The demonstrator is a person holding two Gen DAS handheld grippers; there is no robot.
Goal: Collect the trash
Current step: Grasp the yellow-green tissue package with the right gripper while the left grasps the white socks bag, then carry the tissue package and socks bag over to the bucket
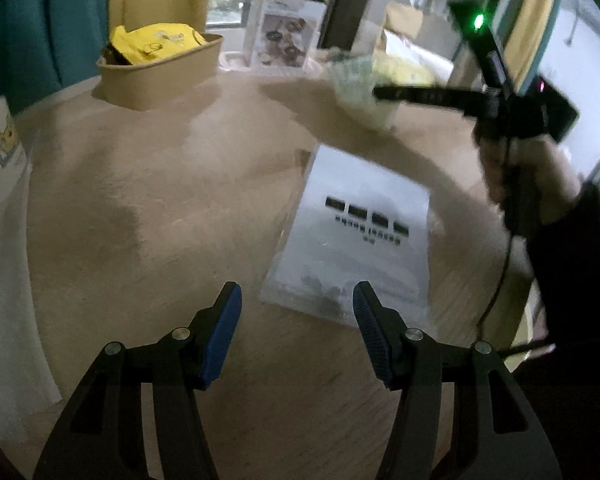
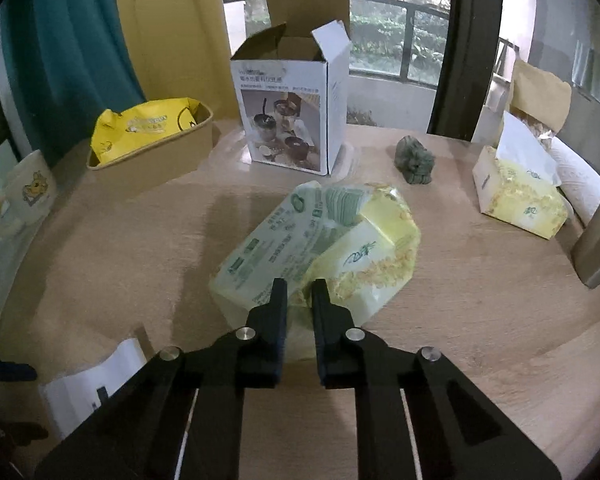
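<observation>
On the table (image 2: 480,320), right tool (image 2: 299,294) pinches the tissue wrapper (image 2: 320,240).

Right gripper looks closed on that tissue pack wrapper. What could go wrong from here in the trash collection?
1. The right gripper pinches only the near edge of the crumpled tissue wrapper; thin plastic could slip or tear when lifted.
2. The tan bin already holds a yellow bag, so the bulky wrapper might sit on the rim or spill.
3. The open left gripper hovers over the flat white pouch, which lies flush on the table and may be hard to pinch.
</observation>
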